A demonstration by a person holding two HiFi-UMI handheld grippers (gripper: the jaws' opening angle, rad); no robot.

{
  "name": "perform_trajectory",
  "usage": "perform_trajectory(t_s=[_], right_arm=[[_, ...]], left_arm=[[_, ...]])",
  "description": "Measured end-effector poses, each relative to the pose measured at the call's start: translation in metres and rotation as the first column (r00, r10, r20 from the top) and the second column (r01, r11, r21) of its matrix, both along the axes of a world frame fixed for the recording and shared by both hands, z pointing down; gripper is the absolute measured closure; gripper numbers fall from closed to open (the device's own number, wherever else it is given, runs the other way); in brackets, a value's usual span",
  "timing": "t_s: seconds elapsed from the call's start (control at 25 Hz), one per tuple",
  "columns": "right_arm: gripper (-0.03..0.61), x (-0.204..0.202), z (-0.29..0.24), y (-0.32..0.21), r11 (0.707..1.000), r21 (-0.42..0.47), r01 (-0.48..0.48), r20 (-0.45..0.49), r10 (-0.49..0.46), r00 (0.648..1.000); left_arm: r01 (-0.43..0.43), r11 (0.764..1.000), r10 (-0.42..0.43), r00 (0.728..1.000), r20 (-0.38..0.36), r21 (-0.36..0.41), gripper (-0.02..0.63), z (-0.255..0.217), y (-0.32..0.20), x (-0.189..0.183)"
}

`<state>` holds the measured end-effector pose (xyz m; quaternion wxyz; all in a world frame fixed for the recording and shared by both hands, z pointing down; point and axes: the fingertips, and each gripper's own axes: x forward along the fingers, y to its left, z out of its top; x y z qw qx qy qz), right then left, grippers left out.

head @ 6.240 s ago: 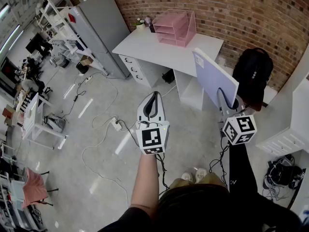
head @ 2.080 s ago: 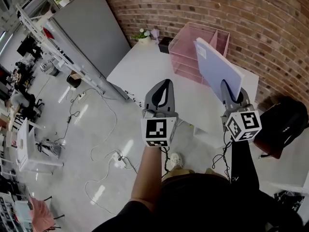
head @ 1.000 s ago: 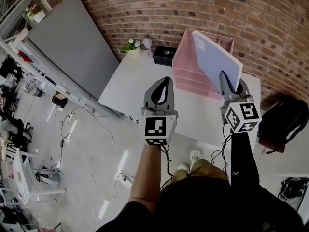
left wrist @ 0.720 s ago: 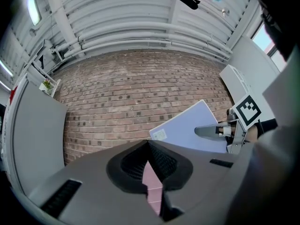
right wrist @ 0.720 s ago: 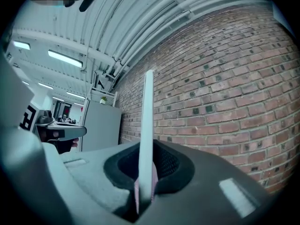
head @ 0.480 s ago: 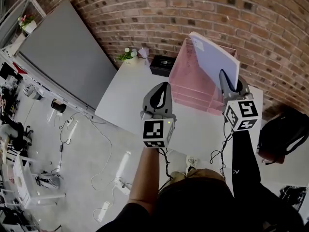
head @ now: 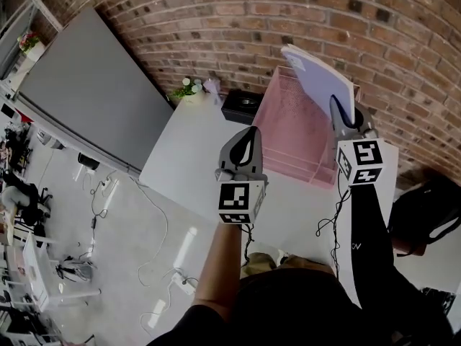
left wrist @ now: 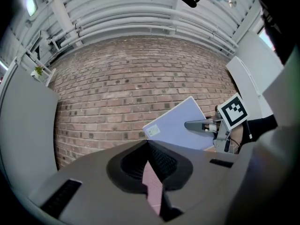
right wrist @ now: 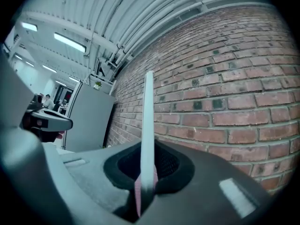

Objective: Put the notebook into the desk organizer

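Note:
A pale lavender notebook [head: 321, 78] stands on edge, tilted, over the right part of the pink mesh desk organizer [head: 287, 140]. My right gripper [head: 338, 111] is shut on its lower edge. In the right gripper view the notebook [right wrist: 148, 121] runs up as a thin white edge from between the jaws of the right gripper [right wrist: 146, 171]. My left gripper [head: 249, 132] hangs shut and holds nothing, over the white desk [head: 189, 166] just left of the organizer. The left gripper view shows the notebook [left wrist: 177, 126] against the brick wall, with the right gripper [left wrist: 197, 125] clamped on it.
The desk stands against a brick wall [head: 216, 27]. At its back are a black box [head: 241, 107] and a small plant [head: 187, 88]. A tall grey cabinet [head: 94, 92] stands at the left. Cables lie on the floor [head: 130, 215]; a black backpack [head: 432, 207] sits at the right.
The view has closed in on the desk. Both grippers have moved forward, and the notebook now hangs over the pink organizer near the wall. Neither grip has changed.

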<state>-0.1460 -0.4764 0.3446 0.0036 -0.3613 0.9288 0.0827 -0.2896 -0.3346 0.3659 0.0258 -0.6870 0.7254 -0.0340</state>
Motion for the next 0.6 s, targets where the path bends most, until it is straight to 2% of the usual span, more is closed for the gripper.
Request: perform_trajectory(t_s=[0.16,0.4,0.6], right_arm=[[0.548,-0.005,0.007,-0.021,0.999,0.032,-0.044,-0.049,0.046,0.998],[0.548,-0.007,0.012,-0.042,0.989,0.079,-0.125,-0.106,0.133,0.985],[0.548,-0.028,0.026,-0.046,0.972,0.179,-0.154,-0.25,0.196,0.948]], left_arm=[[-0.006,1.0,0.007,0.998,-0.057,0.016,0.604,0.002,-0.009,-0.012],[-0.035,0.999,0.036,0.997,-0.072,0.013,0.604,0.004,-0.027,-0.034],[-0.079,0.997,0.079,0.994,-0.073,0.006,0.604,0.004,-0.041,-0.049]])
